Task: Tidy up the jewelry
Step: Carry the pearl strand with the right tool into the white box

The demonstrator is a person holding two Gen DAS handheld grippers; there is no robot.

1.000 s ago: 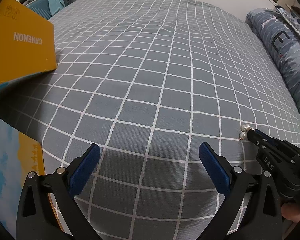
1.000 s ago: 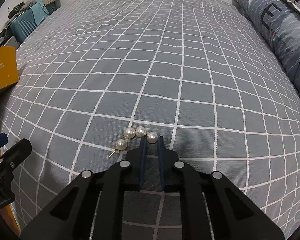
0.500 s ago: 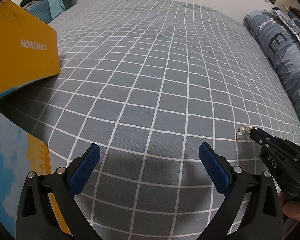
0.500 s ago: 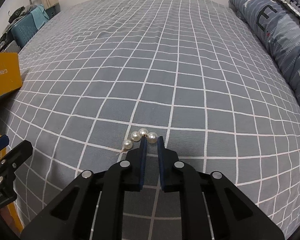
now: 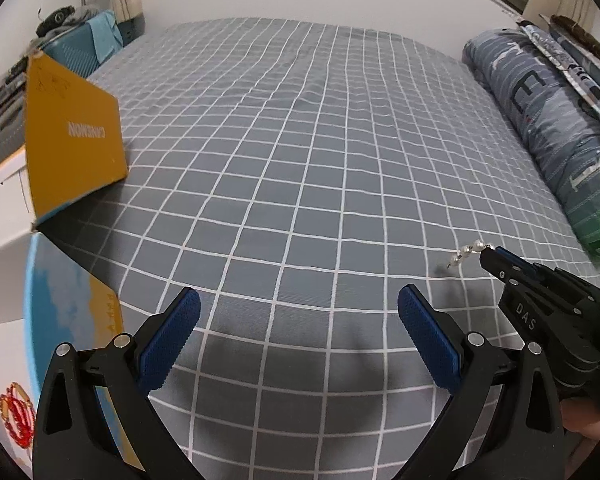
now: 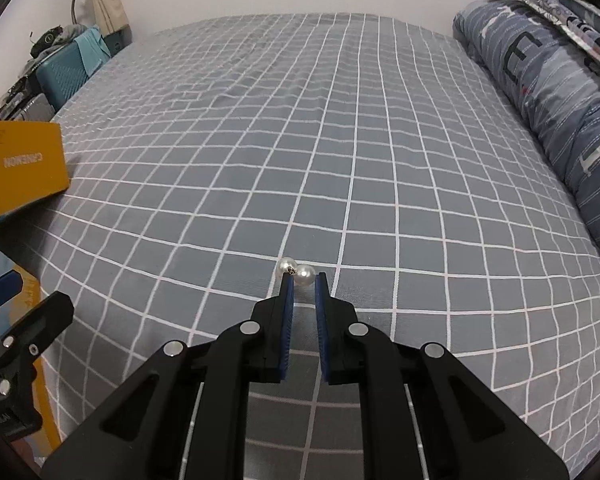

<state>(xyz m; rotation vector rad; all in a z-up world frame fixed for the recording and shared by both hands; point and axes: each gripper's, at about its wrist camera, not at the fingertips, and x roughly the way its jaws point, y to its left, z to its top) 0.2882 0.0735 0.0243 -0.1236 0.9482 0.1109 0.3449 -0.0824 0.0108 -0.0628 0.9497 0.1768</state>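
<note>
My right gripper [image 6: 302,278] is shut on a pearl earring [image 6: 296,271] and holds it lifted above the grey checked bedspread [image 6: 340,140]. In the left wrist view the earring [image 5: 466,253] hangs from the right gripper's tip [image 5: 488,254], with its shadow on the cover below. My left gripper [image 5: 298,312] is open and empty, low over the near part of the bed. An open yellow and blue box [image 5: 72,148] stands at the left, with red jewelry [image 5: 16,420] inside it at the lower left.
A rolled blue-grey patterned duvet [image 5: 548,120] lies along the right side of the bed. A teal suitcase [image 6: 66,68] and clutter stand beyond the far left corner. The box lid [image 6: 16,168] shows at the left of the right wrist view.
My right gripper has lifted the pearl earring off the bedspread; it now dangles in the air. Both grippers have tilted up, showing more of the far wall.
</note>
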